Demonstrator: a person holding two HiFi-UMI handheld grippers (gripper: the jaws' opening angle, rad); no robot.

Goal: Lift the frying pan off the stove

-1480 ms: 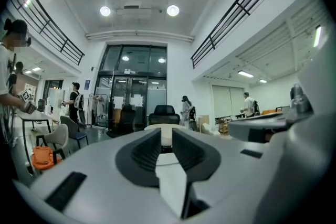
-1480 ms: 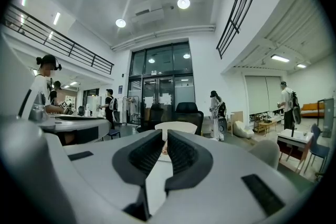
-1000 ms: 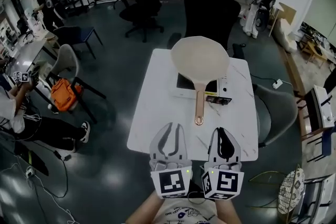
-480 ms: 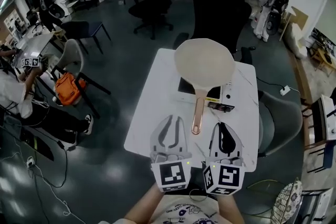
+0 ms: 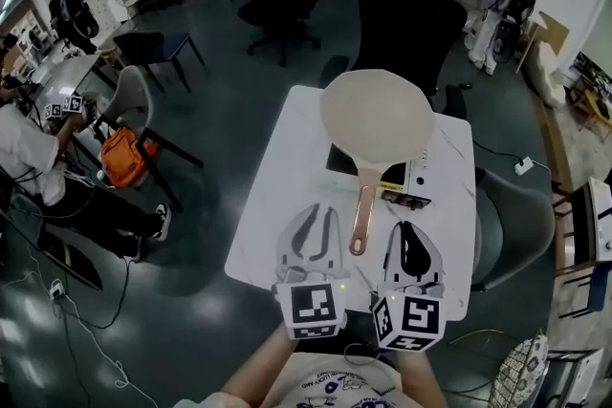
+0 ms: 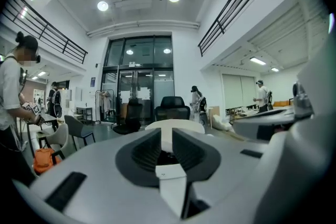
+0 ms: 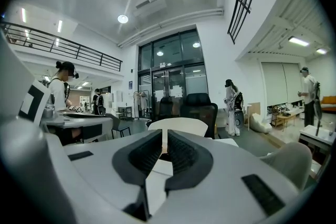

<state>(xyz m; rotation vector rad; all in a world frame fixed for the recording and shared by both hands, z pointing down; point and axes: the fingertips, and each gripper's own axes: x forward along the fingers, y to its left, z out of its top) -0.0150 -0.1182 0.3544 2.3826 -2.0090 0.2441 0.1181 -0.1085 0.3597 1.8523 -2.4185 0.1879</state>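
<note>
A cream frying pan (image 5: 376, 118) with a copper handle (image 5: 360, 219) rests on a flat stove (image 5: 337, 159) on the white table (image 5: 277, 196). The handle points toward me. Left of the handle's end is my left gripper (image 5: 313, 211), shut and holding nothing. To the right of that end, my right gripper (image 5: 406, 228) is likewise shut and bare. Neither touches the handle. In the left gripper view the pan (image 6: 176, 124) shows as a pale rim just beyond the shut left gripper (image 6: 166, 135). The right gripper view shows the pan (image 7: 178, 126) past the shut right gripper (image 7: 164, 139).
A small dark device (image 5: 405, 199) lies on the table by the stove's white panel (image 5: 417, 173). A black office chair (image 5: 402, 10) stands behind the table, a grey chair (image 5: 516, 215) at its right. At left are a chair with an orange bag (image 5: 120, 158) and seated people.
Both grippers have moved forward, from the table's near edge to either side of the handle's end. Their jaws stayed shut. The pan has not moved on the stove.
</note>
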